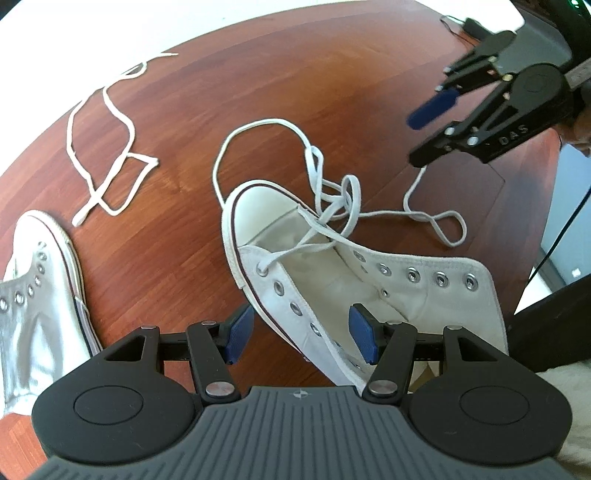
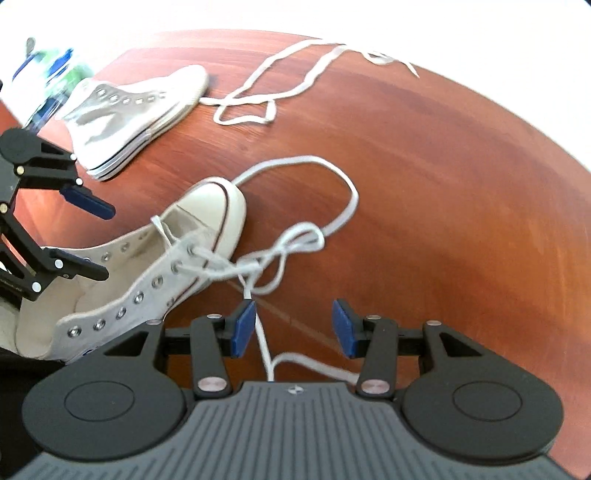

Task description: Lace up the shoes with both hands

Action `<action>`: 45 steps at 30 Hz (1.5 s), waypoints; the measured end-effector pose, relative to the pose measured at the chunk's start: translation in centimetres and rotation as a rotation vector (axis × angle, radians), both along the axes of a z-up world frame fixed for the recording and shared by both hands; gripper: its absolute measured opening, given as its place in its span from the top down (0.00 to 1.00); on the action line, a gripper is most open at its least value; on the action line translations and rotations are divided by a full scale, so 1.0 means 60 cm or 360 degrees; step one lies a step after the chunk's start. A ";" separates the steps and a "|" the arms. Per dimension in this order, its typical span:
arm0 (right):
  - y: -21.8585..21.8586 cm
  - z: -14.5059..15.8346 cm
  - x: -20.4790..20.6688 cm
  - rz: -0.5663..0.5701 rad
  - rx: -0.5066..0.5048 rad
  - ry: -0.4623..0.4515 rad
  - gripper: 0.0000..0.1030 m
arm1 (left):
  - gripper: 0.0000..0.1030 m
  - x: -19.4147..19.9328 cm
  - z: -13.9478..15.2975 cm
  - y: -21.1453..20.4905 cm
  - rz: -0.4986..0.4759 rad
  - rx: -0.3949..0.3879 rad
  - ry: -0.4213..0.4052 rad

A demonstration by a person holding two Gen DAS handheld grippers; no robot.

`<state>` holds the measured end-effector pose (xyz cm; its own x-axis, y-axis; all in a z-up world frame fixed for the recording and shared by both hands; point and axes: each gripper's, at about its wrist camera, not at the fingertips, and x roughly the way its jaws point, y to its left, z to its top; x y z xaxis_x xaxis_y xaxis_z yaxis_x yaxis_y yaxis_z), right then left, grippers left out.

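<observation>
A white high-top shoe (image 1: 325, 280) (image 2: 155, 266) lies on its side on the wooden table (image 1: 295, 74), with only its lowest eyelets laced. Its white lace (image 1: 332, 192) (image 2: 288, 243) bunches in a loose tangle beside the toe, and long loops trail over the table. My left gripper (image 1: 302, 334) (image 2: 96, 240) is open and straddles the shoe's eyelet flap; one pad (image 1: 364, 336) is inside the shoe's opening. My right gripper (image 2: 293, 328) (image 1: 424, 133) hovers open beside the shoe. A lace strand runs between its fingers, close against the left pad (image 2: 243, 328).
A second white high-top (image 1: 40, 288) (image 2: 136, 110) with bare eyelets lies further off. A loose white lace (image 1: 110, 162) (image 2: 266, 88) sprawls beside it. Blue and green items (image 2: 51, 74) stand at the table's far corner. A black cable (image 1: 458, 26) lies near the table's edge.
</observation>
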<state>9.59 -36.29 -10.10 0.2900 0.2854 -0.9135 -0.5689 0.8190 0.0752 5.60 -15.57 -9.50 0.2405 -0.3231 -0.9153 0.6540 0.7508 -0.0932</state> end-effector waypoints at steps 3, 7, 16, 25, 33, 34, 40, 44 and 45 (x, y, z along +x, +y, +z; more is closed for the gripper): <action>0.006 -0.002 0.024 0.0119 -0.0026 -0.0016 0.64 | 0.41 -0.004 0.003 0.001 0.0046 0.0012 -0.0003; 0.034 -0.007 0.079 0.0342 -0.0062 -0.0056 0.71 | 0.41 -0.010 0.009 0.003 0.0093 0.0020 -0.0026; 0.067 -0.033 0.150 0.0707 -0.0055 -0.0094 0.78 | 0.40 -0.028 0.014 0.011 0.0238 0.0045 -0.0015; 0.147 -0.072 0.166 0.1251 -0.0113 -0.0177 0.82 | 0.40 -0.039 0.019 0.011 0.0350 0.0056 0.0013; 0.168 -0.107 0.158 0.1610 -0.0221 -0.0209 0.82 | 0.40 -0.036 0.022 0.012 0.0446 0.0044 0.0038; 0.172 -0.110 0.157 0.1637 -0.0240 -0.0224 0.82 | 0.40 -0.036 0.022 0.013 0.0464 0.0043 0.0043; 0.186 -0.123 0.157 0.1748 -0.0266 -0.0212 0.82 | 0.40 -0.038 0.022 0.016 0.0515 0.0042 0.0055; 0.195 -0.127 0.158 0.1790 -0.0265 -0.0194 0.82 | 0.39 -0.037 0.022 0.019 0.0548 0.0037 0.0062; 0.199 -0.128 0.157 0.1799 -0.0266 -0.0193 0.82 | 0.39 -0.037 0.021 0.020 0.0550 0.0037 0.0063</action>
<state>19.03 -24.38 -17.79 0.0341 0.3165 -0.9480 -0.9812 -0.1698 -0.0920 3.38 -14.39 -8.21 0.2966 -0.2078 -0.9321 0.3568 0.9295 -0.0937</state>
